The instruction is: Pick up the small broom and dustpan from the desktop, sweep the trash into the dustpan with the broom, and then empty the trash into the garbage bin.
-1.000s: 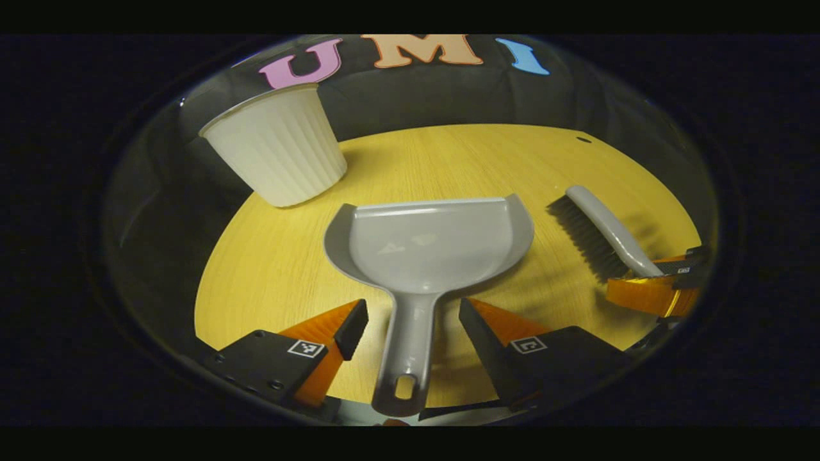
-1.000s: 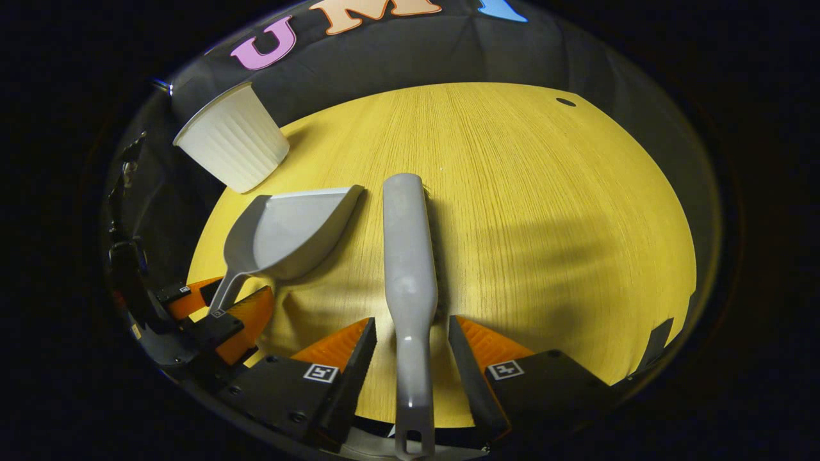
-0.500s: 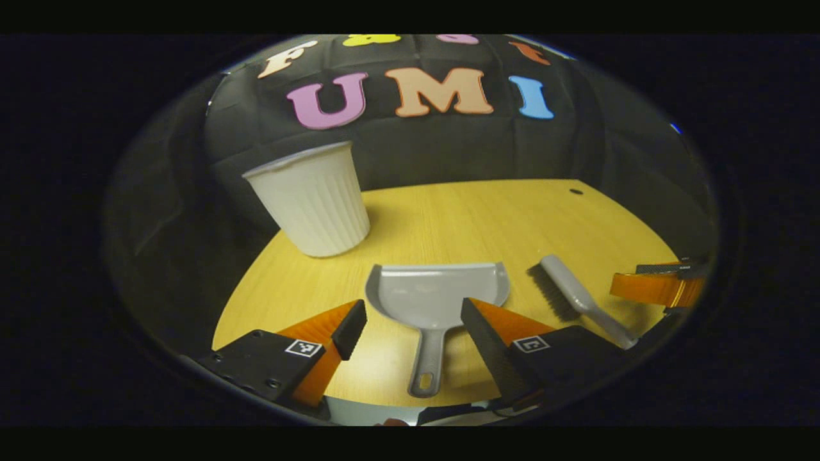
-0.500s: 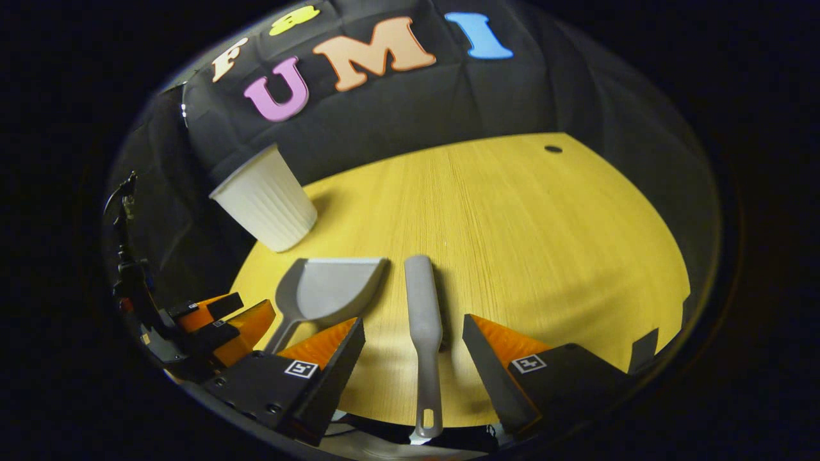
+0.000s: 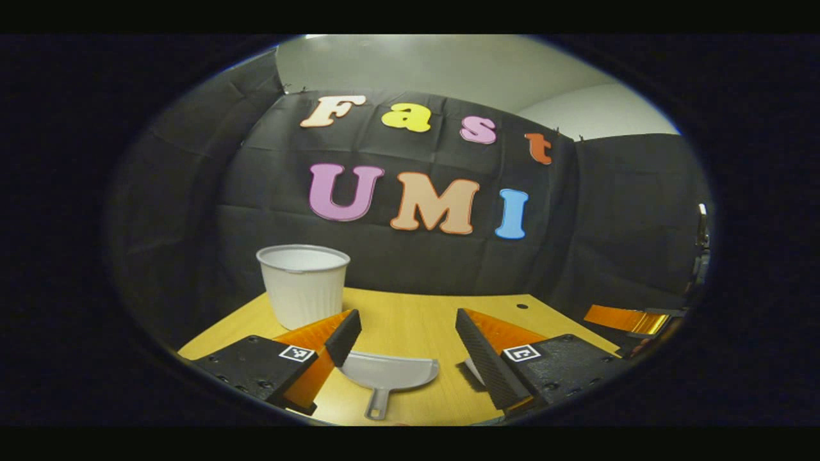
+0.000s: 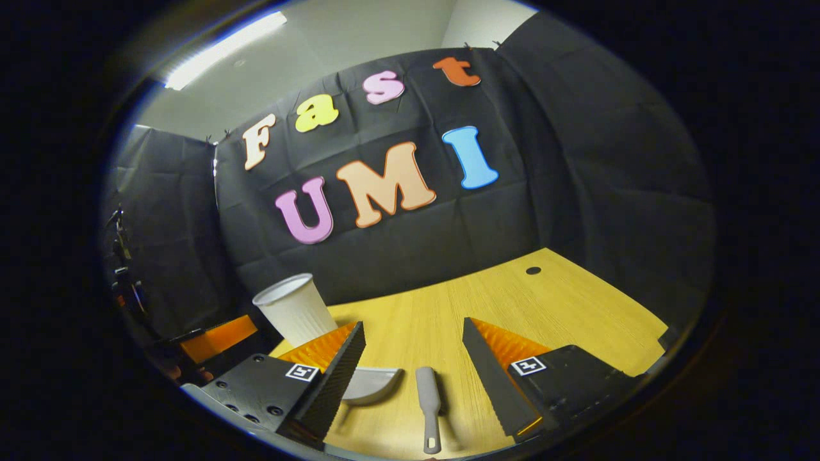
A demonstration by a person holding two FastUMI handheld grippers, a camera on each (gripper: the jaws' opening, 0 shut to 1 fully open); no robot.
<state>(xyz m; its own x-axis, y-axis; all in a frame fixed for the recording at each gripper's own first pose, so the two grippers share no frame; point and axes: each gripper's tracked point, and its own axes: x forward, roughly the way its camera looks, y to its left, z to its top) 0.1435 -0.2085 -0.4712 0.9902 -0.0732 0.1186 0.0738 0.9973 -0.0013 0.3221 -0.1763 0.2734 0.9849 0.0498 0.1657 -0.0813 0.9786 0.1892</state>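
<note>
I hold my left gripper (image 5: 408, 333) and right gripper (image 6: 413, 346) level above the wood-grain desktop (image 6: 512, 307), both spread and empty, the smooth grey dustpan (image 5: 389, 371) and slim broom (image 6: 428, 400) lying side by side below, the ribbed white bin (image 5: 303, 283) standing behind.

Broom (image 5: 473, 371) mostly hidden behind own right finger; dustpan (image 6: 371, 385) partly hidden behind left finger.

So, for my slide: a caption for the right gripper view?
Open right gripper above grey plastic broom and grey dustpan on yellow wooden desktop.
</note>
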